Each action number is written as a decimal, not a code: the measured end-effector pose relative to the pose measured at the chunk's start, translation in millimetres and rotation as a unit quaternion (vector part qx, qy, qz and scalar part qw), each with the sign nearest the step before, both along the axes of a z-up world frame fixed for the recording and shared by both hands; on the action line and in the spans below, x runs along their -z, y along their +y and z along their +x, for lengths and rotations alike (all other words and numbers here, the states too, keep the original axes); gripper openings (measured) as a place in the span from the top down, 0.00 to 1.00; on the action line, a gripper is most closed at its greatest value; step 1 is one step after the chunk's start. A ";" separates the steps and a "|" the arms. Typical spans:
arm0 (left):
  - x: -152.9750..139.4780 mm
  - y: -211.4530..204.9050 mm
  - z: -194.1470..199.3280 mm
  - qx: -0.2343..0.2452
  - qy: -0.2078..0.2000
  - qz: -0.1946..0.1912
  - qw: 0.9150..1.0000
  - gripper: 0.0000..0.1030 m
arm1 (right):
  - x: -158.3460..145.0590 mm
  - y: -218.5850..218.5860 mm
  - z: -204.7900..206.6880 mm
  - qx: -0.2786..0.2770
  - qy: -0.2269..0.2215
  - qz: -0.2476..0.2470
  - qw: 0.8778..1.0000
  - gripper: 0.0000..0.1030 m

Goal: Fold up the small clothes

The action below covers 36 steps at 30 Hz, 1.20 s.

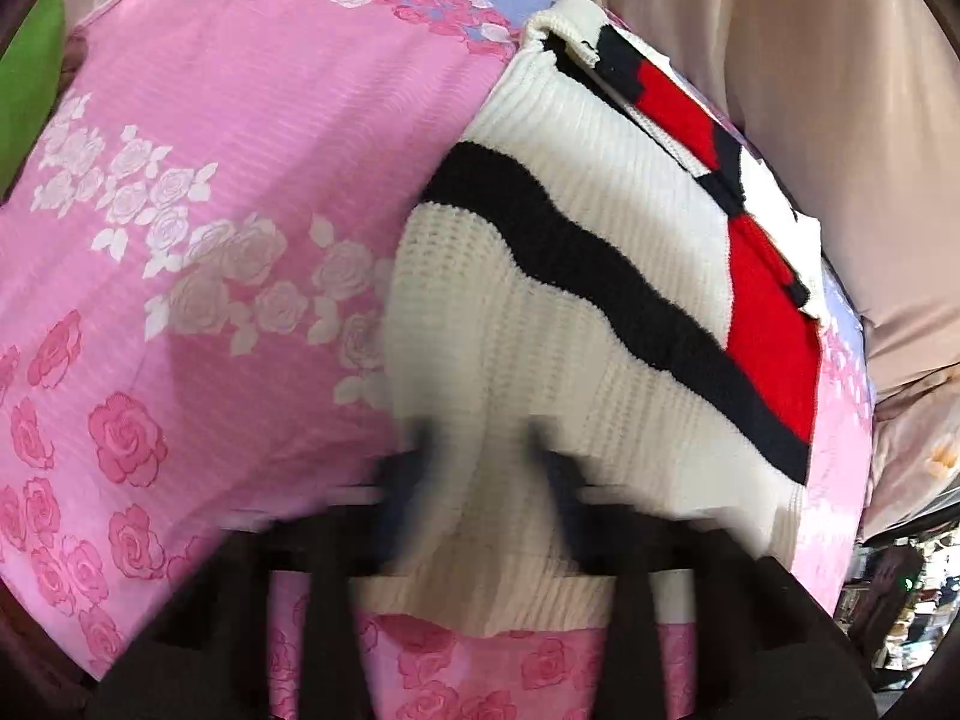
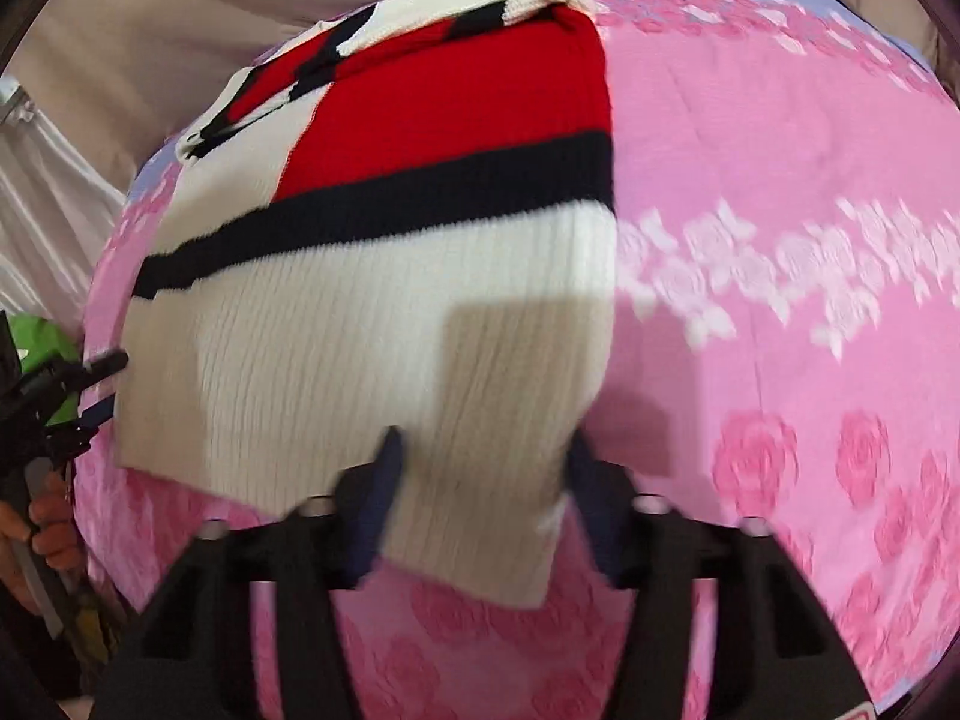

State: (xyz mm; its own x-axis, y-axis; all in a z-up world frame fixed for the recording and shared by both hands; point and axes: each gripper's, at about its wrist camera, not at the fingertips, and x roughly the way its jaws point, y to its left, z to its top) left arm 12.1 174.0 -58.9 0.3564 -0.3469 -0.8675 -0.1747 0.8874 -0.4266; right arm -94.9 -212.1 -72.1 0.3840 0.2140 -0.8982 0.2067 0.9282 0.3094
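Left side first: the left claw sits at the near hem of the knit sweater, its two fingers straddling a raised ridge of white ribbed fabric. The fingers are smeared with blur, so whether they actually pinch the knit cannot be told. In the right wrist view, that same left claw shows at the sweater's left edge, with the person's hand wrapped around its handle below.

The sweater itself lies on a pink bedspread printed with white and pink roses: white body, a black stripe across it, a red block beyond, and the collar at the far end.

Now the right: the right claw has its fingers spread apart, one on each side of the sweater's near corner, and that corner hangs between them, lifted off the bedspread. The fingers look released, not closed on the cloth. Beige curtain fabric hangs behind.
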 end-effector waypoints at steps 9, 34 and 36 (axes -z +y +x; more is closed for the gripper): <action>-51.4 -2.8 -47.7 0.004 -0.010 -0.026 1.000 0.97 | -76.5 -59.7 -23.7 0.012 -0.066 0.030 0.997 0.91; -86.8 -54.9 68.4 -0.011 -0.124 -0.004 0.992 0.93 | -83.0 -164.4 102.7 0.100 -0.104 0.070 0.987 0.79; -70.6 -52.9 85.2 -0.048 -0.097 0.006 0.994 0.88 | -71.5 -168.2 116.8 0.148 -0.085 0.035 0.985 0.79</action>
State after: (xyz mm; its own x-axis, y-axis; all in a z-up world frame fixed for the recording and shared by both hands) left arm 97.3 121.1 11.7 0.5492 -0.2924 -0.7829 -0.1748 0.8759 -0.4497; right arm 21.8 -380.3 -0.6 0.5824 0.1284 -0.8027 0.4053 0.8101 0.4236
